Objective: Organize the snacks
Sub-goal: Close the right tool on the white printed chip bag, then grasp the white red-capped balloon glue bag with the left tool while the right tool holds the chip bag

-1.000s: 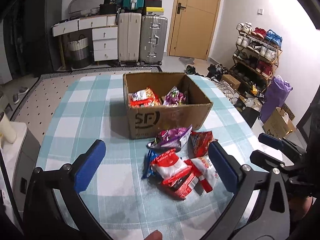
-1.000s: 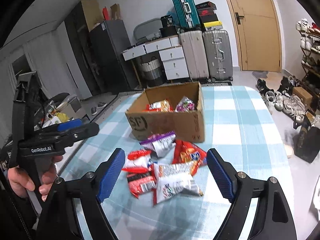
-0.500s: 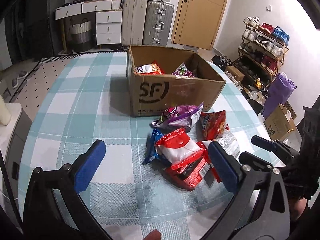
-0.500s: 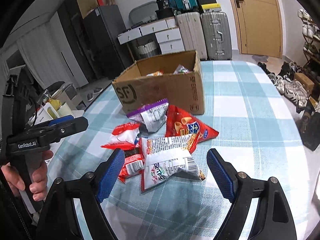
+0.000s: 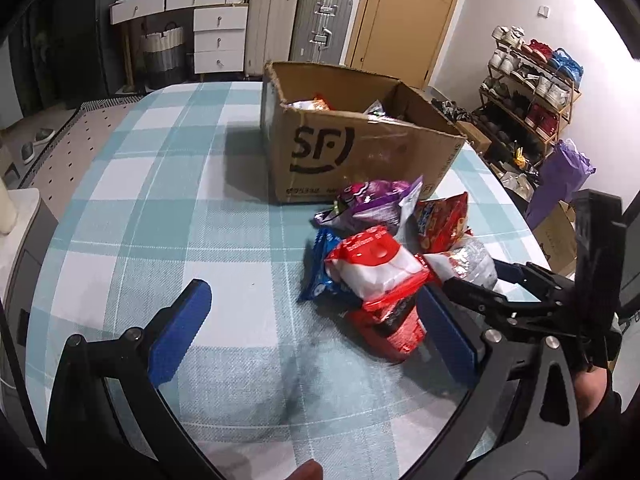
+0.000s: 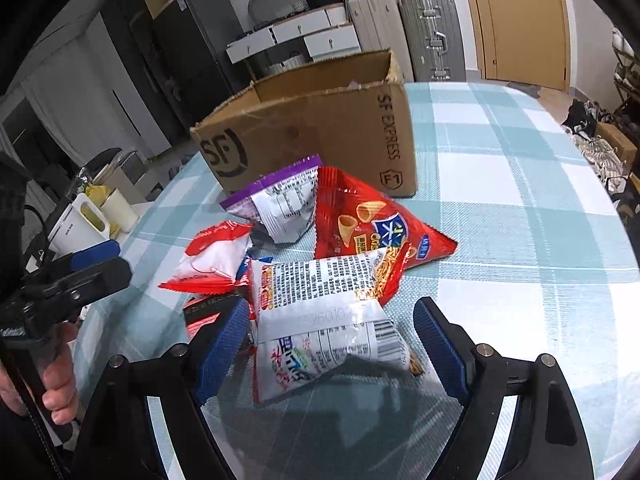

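A pile of snack bags lies on the checked tablecloth in front of a cardboard SF box (image 5: 352, 148) (image 6: 320, 128) that holds a few packets. My right gripper (image 6: 332, 344) is open, its blue pads on either side of a white and red bag (image 6: 324, 320) at the near edge of the pile. A red cone-snack bag (image 6: 368, 224) and a purple bag (image 6: 280, 204) lie behind it. My left gripper (image 5: 316, 328) is open and empty, low over the cloth, left of a red and white bag (image 5: 376, 268). The right gripper also shows in the left wrist view (image 5: 516, 288).
The round table's edge (image 6: 624, 240) curves at right. A white jug and cups (image 6: 92, 220) stand off the table's left side. Suitcases (image 5: 296, 20), drawers and a shoe rack (image 5: 532, 88) line the room behind.
Both grippers have come down and forward toward the pile. The right gripper's pads now straddle the white and red bag. The left gripper has shifted left of the pile.
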